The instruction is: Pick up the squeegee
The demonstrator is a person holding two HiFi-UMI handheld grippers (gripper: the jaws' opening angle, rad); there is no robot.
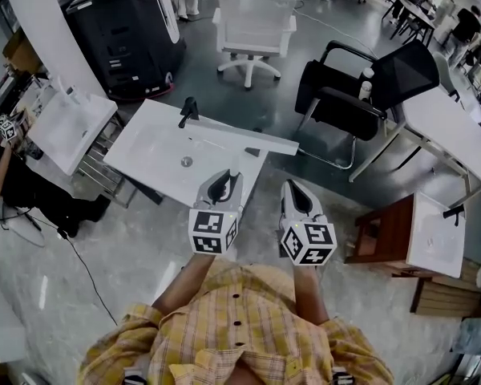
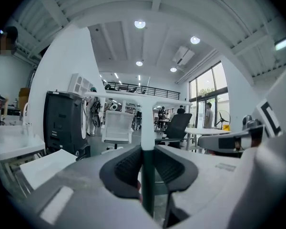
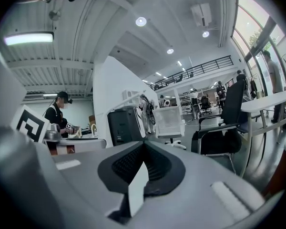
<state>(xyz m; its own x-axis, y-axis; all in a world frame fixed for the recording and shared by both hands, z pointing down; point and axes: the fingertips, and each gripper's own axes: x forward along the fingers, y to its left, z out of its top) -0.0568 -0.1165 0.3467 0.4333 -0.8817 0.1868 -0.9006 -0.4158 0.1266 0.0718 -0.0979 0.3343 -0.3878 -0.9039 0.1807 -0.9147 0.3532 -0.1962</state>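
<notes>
Above sink (image 1: 156, 155), squeegee (image 1: 248, 137) handle half hidden in left gripper (image 1: 223, 181)

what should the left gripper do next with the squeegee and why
Probably lift a little higher, grip firm: the left gripper pinches the squeegee handle in its jaws, and the blade hangs over the white sink, so more clearance looks safer.

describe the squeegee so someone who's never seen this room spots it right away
Find the white sink unit with the black tap, just ahead of the person. The squeegee is held over its right end, stem gripped in the left tool. It is the only T-shaped thing there: a long thin white bar across a short stem.
</notes>
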